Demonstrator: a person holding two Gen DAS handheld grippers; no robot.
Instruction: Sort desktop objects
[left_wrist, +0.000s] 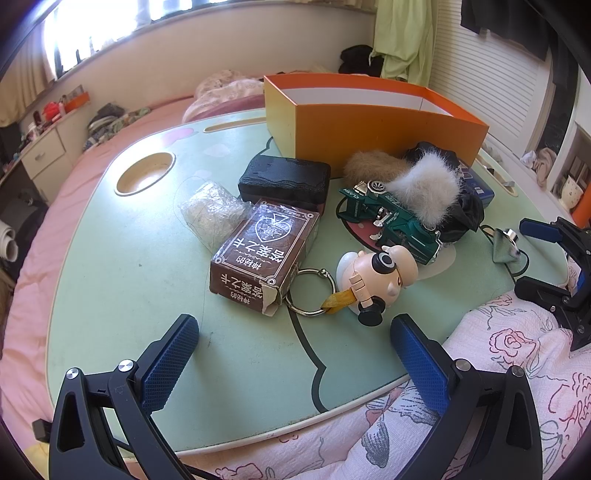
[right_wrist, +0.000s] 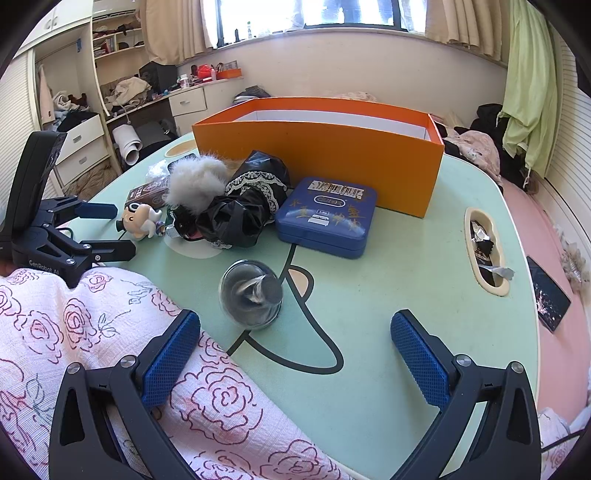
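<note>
An open orange box stands at the back of the green lap table. In front of it lie a brown card box, a black case, a bubble-wrap bundle, a green toy car, fur pieces, a figurine keychain, a blue tin, black lace cloth and a clear dome. My left gripper is open and empty, just short of the card box and keychain. My right gripper is open and empty, near the dome.
The table sits on a pink bed. A floral quilt covers its near edge. A round cup hole is at the table's left; a slot with wrappers at its right. A phone lies on the bed.
</note>
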